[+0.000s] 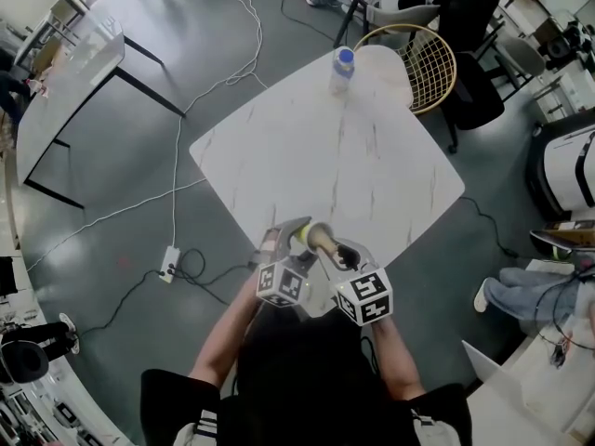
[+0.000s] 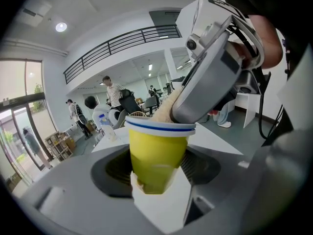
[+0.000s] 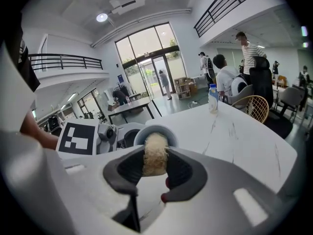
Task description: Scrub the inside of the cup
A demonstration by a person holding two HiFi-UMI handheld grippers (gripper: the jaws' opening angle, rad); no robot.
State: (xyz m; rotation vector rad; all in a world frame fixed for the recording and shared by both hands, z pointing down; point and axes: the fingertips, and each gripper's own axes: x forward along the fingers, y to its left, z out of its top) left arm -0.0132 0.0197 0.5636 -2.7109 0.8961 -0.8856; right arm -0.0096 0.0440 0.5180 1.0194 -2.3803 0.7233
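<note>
Clenched in the left gripper (image 2: pixel 159 177): a yellow cup (image 2: pixel 157 153) with a white, blue-striped rim. Pads pressed on its lower body, with its mouth turned toward the right gripper (image 3: pixel 155 168). Clamped in that one: a tan, fibrous scrubber (image 3: pixel 155 153), squeezed from both sides, its far end poked into the cup's mouth.

Both held close together over the near corner of a white marbled table (image 1: pixel 307 147), just in front of the person (image 1: pixel 297 379). At the table's far corner, upright, a clear water bottle (image 1: pixel 342 69) with a blue cap. Just beyond it and to the right, a wicker chair (image 1: pixel 429 63). On the grey floor to the left, a white power strip (image 1: pixel 169 263), with cables (image 1: pixel 242 26) trailing off toward the far side.

Farther off in the hall, several people (image 2: pixel 113 89) standing and seated, under a dark balcony railing (image 2: pixel 122 43).
</note>
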